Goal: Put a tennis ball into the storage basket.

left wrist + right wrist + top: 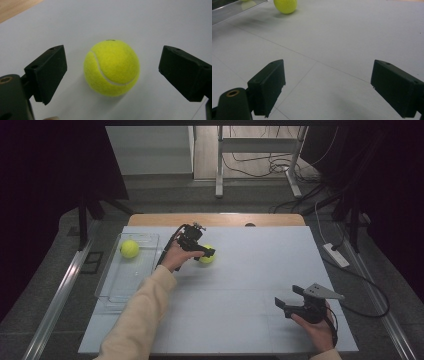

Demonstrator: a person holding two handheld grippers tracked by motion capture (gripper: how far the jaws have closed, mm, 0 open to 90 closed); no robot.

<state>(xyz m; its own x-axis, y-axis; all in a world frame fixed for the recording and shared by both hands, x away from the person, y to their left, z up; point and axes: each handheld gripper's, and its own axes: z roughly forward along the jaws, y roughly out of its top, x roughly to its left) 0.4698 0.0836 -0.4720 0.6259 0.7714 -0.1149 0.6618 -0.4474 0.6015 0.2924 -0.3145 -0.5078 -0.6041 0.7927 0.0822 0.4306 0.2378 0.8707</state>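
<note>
yellow-green tennis ball (111, 68) w/ white seam sits on the pale table, untouched btwn wide-apart jaws.

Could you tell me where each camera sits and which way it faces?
High view: above the table's near side, looking forward and down; both forearms, left gripper, right gripper.
Left gripper view: along open jaws flanking a tennis ball.
Right gripper view: low over the table, open jaws.
Shared: that ball, by the clear tray.

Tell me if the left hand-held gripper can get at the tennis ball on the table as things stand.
Probably yes: the left hand-held gripper has its jaws wide open on either side of the tennis ball, not touching it, with nothing between on the bare table.
</note>
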